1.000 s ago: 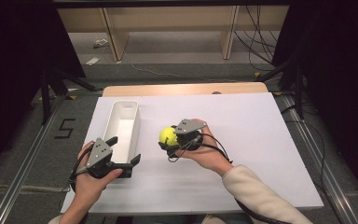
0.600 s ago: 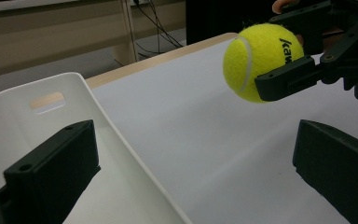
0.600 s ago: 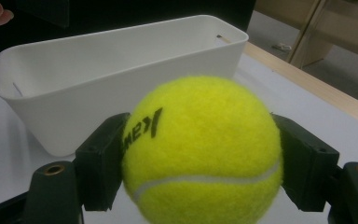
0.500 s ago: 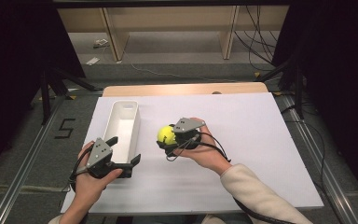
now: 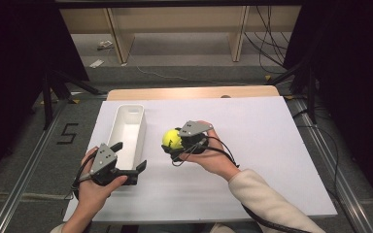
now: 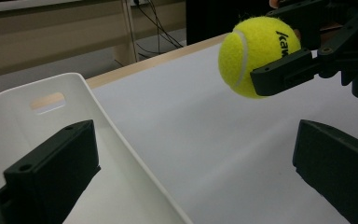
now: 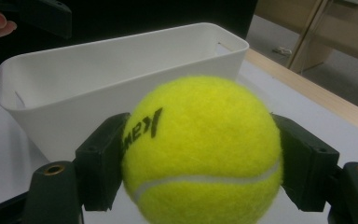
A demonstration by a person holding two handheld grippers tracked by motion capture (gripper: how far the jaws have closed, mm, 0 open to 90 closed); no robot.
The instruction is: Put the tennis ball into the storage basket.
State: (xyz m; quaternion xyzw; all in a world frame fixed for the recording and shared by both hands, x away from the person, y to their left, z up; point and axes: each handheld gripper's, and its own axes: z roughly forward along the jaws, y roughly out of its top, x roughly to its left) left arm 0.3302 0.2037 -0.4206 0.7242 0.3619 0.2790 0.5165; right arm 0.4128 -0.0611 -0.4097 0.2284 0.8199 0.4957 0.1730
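Note:
A yellow tennis ball (image 5: 171, 139) is held just above the white table, right of the white bin (image 5: 126, 128). My right gripper (image 5: 174, 146) is shut on it. In the right gripper view the two black jaws press on either side of the ball (image 7: 200, 149), with the bin (image 7: 98, 79) close behind it. My left gripper (image 5: 130, 155) stands open at the bin's near right corner. In the left gripper view one jaw is over the bin's inside (image 6: 37, 126) and the other is over the table. The ball (image 6: 256, 53) hangs ahead at upper right, in the other gripper's jaws.
The white sheet (image 5: 262, 145) covers the table, and a wooden strip (image 5: 194, 92) runs along the far edge. Metal rails (image 5: 24, 179) flank both sides. Cables (image 5: 223, 150) trail from the right gripper. Wooden shelving (image 5: 175, 24) stands beyond the table on the floor.

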